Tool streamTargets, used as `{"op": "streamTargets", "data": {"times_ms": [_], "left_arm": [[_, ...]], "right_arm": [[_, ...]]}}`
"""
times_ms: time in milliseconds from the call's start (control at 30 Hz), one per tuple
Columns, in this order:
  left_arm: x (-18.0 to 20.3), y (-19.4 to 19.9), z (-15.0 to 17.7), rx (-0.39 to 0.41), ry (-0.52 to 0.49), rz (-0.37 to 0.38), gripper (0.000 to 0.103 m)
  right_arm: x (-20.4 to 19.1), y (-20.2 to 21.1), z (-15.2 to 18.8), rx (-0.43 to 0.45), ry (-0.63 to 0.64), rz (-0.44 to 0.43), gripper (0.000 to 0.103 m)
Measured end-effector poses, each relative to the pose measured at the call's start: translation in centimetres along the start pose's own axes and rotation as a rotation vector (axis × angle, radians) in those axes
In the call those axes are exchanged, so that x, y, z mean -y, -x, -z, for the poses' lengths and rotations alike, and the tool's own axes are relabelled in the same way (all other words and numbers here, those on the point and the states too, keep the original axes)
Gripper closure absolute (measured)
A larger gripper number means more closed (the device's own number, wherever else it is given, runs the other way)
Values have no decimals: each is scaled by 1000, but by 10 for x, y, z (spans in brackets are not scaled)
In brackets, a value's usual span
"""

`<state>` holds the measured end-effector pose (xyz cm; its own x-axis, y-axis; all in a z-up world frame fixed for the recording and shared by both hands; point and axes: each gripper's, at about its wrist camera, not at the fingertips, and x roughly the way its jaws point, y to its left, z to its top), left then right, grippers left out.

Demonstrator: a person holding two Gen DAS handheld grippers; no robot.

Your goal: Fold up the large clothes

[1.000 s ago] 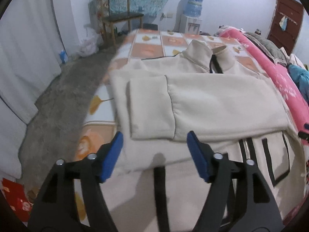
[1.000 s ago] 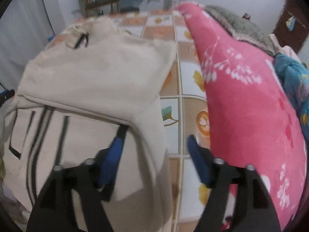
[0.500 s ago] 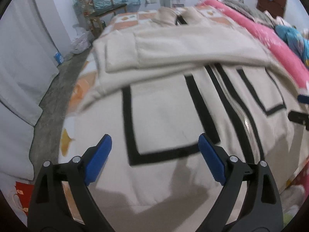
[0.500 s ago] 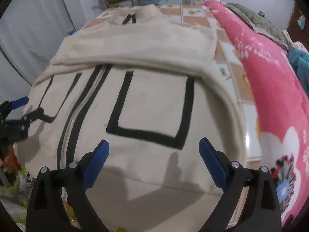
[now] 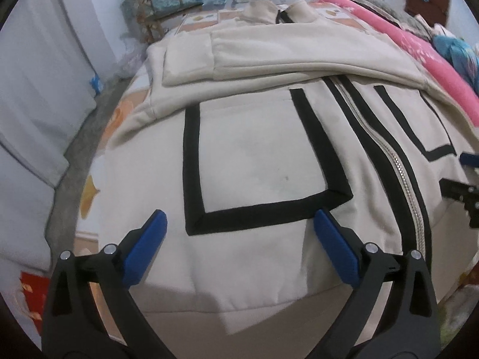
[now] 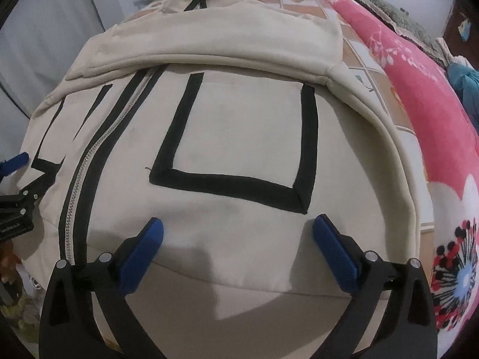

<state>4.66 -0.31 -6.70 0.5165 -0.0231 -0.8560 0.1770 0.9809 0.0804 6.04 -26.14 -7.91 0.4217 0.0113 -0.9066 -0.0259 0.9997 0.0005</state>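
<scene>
Both grippers, left [image 5: 239, 245] & right [image 6: 238, 246], gape wide over cream jacket [image 5: 263, 161]; pink blanket [image 6: 425, 113] alongside.

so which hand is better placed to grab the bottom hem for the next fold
Neither clearly. The left gripper and right gripper are both open, each hanging just above the jacket near its hem, one on either side of the zipper. Lifting together seems sensible.

Cream jacket [image 5: 257, 155] of soft matt fleece-like cloth, with matt black woven trim [image 5: 191, 173] and a shiny metal zipper [image 5: 401, 173] beside it; blue pads [image 5: 143, 251] smooth matt plastic; pink blanket [image 6: 425, 113] beyond the jacket, printed plush cloth.
</scene>
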Motion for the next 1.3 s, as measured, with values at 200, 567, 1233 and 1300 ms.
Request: {"op": "streamTargets", "data": {"times_ms": [200, 567, 1233, 1300], "left_arm": [[-5, -2, 1, -22, 30, 29, 7], [-6, -2, 1, -11, 46, 26, 7], [-7, -3, 0, -17, 49, 18, 7], [-7, -3, 0, -19, 48, 17, 7]], "right_arm": [[-1, 1, 1, 9, -5, 5, 6], [0, 1, -2, 0, -4, 6, 6], [0, -1, -4, -8, -2, 6, 6], [0, -1, -4, -11, -2, 5, 6]]}}
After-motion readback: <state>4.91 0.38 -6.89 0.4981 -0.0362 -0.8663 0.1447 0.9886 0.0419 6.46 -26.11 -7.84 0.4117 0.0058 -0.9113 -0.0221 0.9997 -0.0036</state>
